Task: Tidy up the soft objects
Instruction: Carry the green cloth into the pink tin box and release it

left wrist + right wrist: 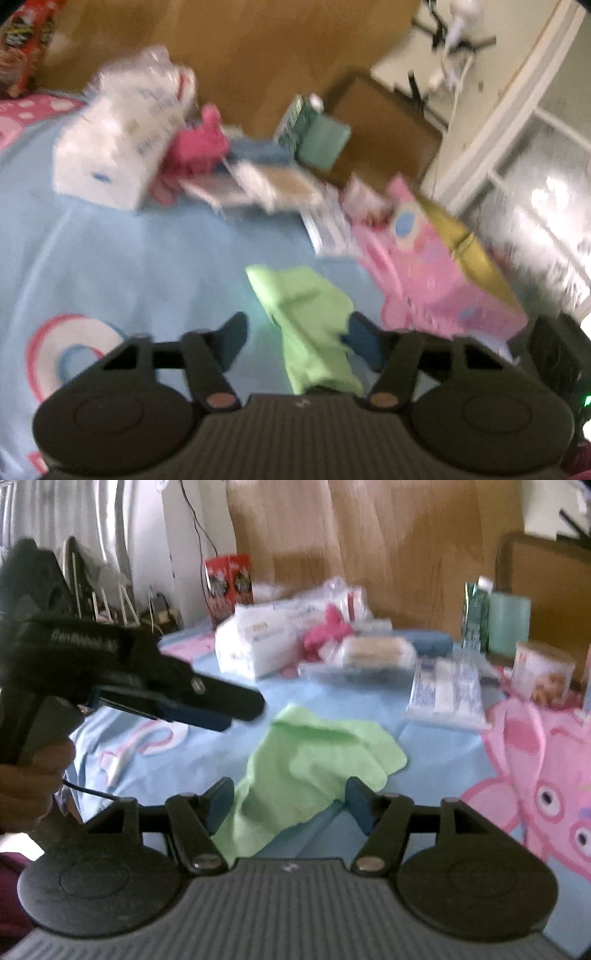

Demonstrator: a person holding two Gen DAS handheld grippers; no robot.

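Green cloth between left hand-held gripper fingers, unpinched.

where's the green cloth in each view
Left wrist view: green cloth sits low centre, between the left gripper's fingers, nearer the one on the picture's right.
Right wrist view: green cloth lies centre, spread on the blue sheet, running down between the right gripper's fingers.
Shared landmark: white tissue pack behind it.

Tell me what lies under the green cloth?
Under the green cloth only the blue printed bedsheet shows around its edges. Whether anything smaller lies beneath cannot be seen, because the cloth covers that spot.
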